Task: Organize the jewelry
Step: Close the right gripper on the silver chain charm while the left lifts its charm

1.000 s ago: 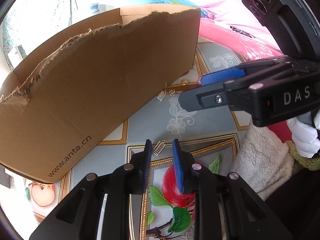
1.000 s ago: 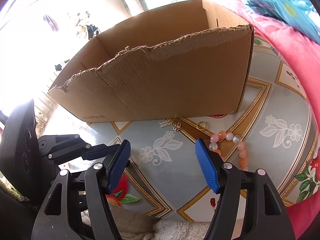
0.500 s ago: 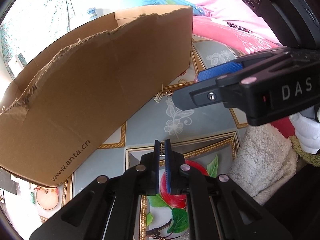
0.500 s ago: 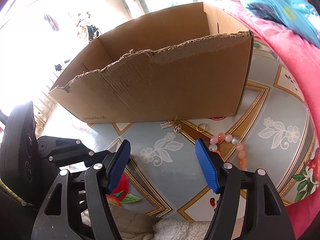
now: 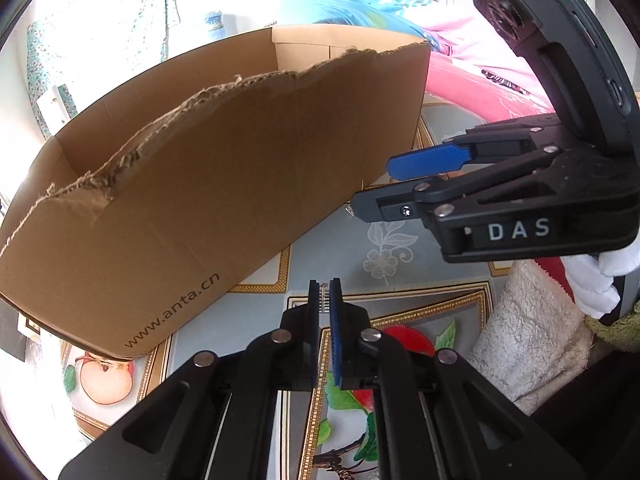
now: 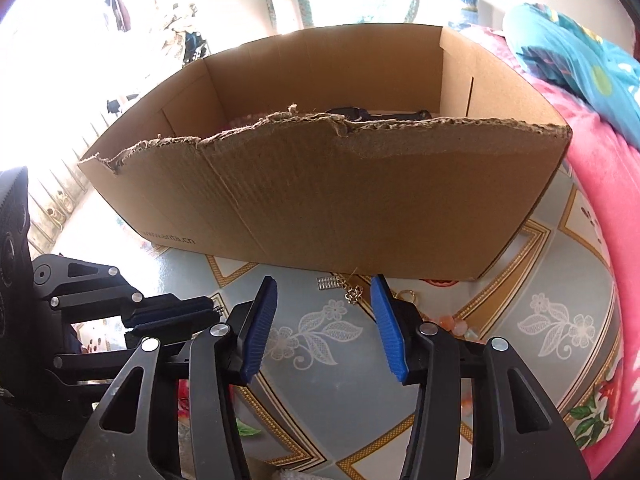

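My left gripper [image 5: 325, 294] is shut on a small silver earring [image 5: 324, 298], just above the patterned cloth in front of the torn cardboard box [image 5: 224, 184]. In the right wrist view the left gripper [image 6: 176, 316] is at the left. My right gripper [image 6: 323, 284] points at the foot of the box [image 6: 360, 200]. Its jaws are closing and the pads touch nothing. A second silver earring [image 6: 329, 282] and a gold chain piece [image 6: 354, 294] lie on the cloth just past its tips. Beyond the right finger lie a gold ring [image 6: 406, 295] and a bead bracelet [image 6: 456, 326], partly hidden.
A flowered tablecloth [image 6: 320, 344] covers the surface. A pink blanket [image 6: 608, 200] rises at the right. A white towel [image 5: 528, 328] lies near the right gripper [image 5: 372, 188], which a white-gloved hand [image 5: 596, 280] holds. Dark items lie inside the box.
The left jaws have closed on the small earring that lay between them. The right gripper has moved closer to the box and its jaws have narrowed.
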Demonstrator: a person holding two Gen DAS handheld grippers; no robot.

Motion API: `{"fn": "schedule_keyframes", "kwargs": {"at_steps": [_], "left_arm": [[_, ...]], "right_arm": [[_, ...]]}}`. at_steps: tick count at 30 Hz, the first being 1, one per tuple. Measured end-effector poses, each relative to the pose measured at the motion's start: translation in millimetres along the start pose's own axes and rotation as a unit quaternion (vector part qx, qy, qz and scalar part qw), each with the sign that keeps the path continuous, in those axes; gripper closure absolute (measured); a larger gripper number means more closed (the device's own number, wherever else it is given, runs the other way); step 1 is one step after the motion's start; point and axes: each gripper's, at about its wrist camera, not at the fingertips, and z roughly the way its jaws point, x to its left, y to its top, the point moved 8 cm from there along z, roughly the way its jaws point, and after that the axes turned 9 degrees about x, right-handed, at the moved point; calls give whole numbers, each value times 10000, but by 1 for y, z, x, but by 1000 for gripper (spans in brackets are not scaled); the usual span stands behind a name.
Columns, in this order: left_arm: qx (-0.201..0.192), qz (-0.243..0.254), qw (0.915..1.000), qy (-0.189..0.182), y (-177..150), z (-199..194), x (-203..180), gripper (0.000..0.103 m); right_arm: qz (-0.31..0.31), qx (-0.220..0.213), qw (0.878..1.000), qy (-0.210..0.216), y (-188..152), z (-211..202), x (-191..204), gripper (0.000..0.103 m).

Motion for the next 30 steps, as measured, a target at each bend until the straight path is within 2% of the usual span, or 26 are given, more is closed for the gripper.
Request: {"fn": "schedule_keyframes", "kwargs": {"at_steps": [7, 17, 19, 21, 23, 30], "left_arm": [[7, -118, 9999, -96, -5, 0, 4, 99], [23, -150, 9998, -144, -6, 3, 9, 99], [12, -153, 9998, -141, -7, 2, 9, 99], [9, -164, 9998, -148, -7, 1, 9, 99], [11, -161, 9998, -146, -8, 1, 9, 99], [-6, -175, 9997, -140, -9, 0, 8, 99]], "right_arm": [[-384, 160, 9989, -238, 2, 15, -5, 71], [-747, 337, 9964, -233, 5, 22, -15, 72], [-759, 355, 9962, -222, 3, 21, -19, 80], [-716, 382, 9966, -171, 5, 21, -22, 93], [-695, 399, 9967, -145, 4, 20, -24, 99], [-549, 350, 9978, -114, -8, 6, -22, 103]]}}
